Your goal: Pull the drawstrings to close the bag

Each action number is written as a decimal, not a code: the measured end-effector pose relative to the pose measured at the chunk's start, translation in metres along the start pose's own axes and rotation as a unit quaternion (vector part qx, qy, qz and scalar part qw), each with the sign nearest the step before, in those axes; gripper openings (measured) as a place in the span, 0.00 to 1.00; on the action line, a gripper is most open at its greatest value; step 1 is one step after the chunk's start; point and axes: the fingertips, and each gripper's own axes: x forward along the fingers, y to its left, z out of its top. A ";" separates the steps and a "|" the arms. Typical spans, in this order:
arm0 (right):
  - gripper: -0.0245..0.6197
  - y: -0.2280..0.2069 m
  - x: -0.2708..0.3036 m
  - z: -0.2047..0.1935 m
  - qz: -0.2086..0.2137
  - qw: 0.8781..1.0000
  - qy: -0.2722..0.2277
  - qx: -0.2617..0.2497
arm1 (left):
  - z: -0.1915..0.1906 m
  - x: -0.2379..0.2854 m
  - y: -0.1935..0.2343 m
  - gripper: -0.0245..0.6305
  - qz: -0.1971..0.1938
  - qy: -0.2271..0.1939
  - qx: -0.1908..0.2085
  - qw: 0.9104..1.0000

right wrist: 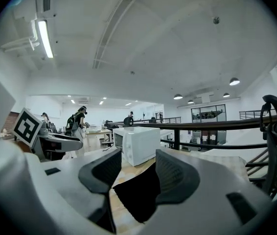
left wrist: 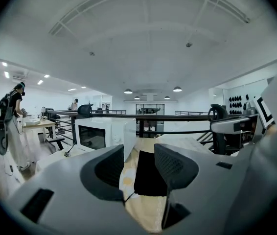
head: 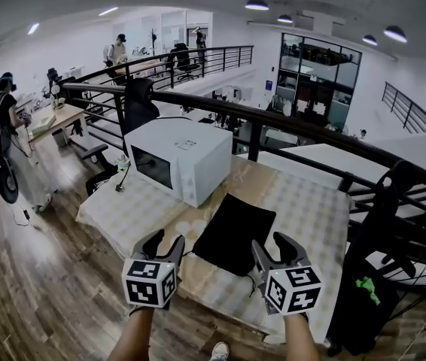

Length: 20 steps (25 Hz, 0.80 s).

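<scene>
Bag [head: 235, 233] flat before left claw [head: 166, 241], right claw [head: 270, 244], both agape.

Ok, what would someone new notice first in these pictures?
A black bag lies flat on the table, with a white microwave behind it to the left. The left gripper and right gripper hover open at the table's near edge, holding nothing.
</scene>
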 end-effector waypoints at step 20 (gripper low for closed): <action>0.35 -0.102 0.063 0.012 -0.043 0.999 0.001 0.031 | 0.030 0.127 -0.029 0.34 -0.049 0.023 0.037 0.998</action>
